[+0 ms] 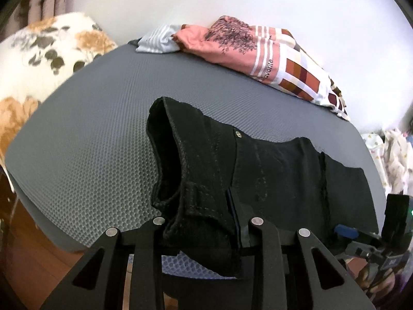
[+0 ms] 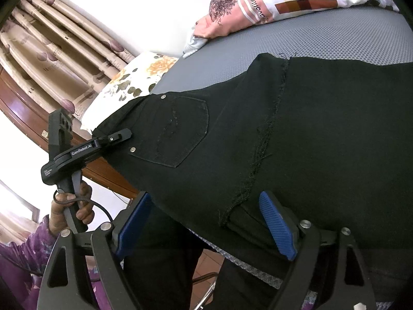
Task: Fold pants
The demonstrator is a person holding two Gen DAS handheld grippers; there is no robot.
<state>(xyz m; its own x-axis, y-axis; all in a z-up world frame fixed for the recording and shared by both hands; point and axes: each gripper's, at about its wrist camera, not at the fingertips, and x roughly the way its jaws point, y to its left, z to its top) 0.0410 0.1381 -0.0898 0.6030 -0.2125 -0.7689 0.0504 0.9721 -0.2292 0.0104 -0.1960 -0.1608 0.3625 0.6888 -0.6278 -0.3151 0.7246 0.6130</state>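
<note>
The black pants [image 2: 296, 134] lay across the near edge of the bed [image 1: 103, 118], long axis running left to right, the waist end at the left and the legs trailing off to the right. The left gripper [image 1: 206, 230] had its fingers closed on the waistband at that left end. The right gripper [image 2: 214, 222] sat at the near edge further right, its blue-padded fingers [image 2: 278, 230] spread wide with the cloth between them but not pinched. So the right gripper looked nearer the leg end. A pile of clothes [image 1: 258, 51] lay at the far side.
</note>
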